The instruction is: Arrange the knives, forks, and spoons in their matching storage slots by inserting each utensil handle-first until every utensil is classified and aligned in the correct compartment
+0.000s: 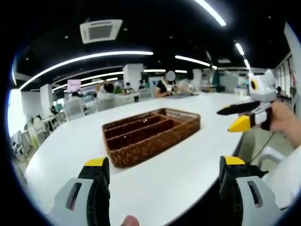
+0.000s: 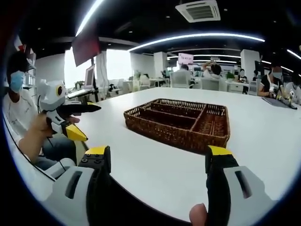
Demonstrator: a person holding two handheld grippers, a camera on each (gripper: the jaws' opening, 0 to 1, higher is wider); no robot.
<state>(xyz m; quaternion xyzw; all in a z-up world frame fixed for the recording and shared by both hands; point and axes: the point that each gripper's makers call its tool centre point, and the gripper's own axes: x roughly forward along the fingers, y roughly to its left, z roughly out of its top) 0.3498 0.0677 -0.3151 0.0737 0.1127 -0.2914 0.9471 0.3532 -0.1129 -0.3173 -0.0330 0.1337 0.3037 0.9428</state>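
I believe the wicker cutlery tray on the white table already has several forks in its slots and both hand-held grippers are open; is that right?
Not quite: the wicker cutlery tray on the white table has empty slots, as the left gripper view shows. Both the left hand-held gripper and the right hand-held gripper are indeed open.

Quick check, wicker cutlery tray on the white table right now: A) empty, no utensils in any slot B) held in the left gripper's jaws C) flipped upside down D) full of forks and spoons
A: the wicker tray sits upright on the white table and every compartment seen in both views is bare; the left gripper and right gripper are open, holding nothing, clear of it.
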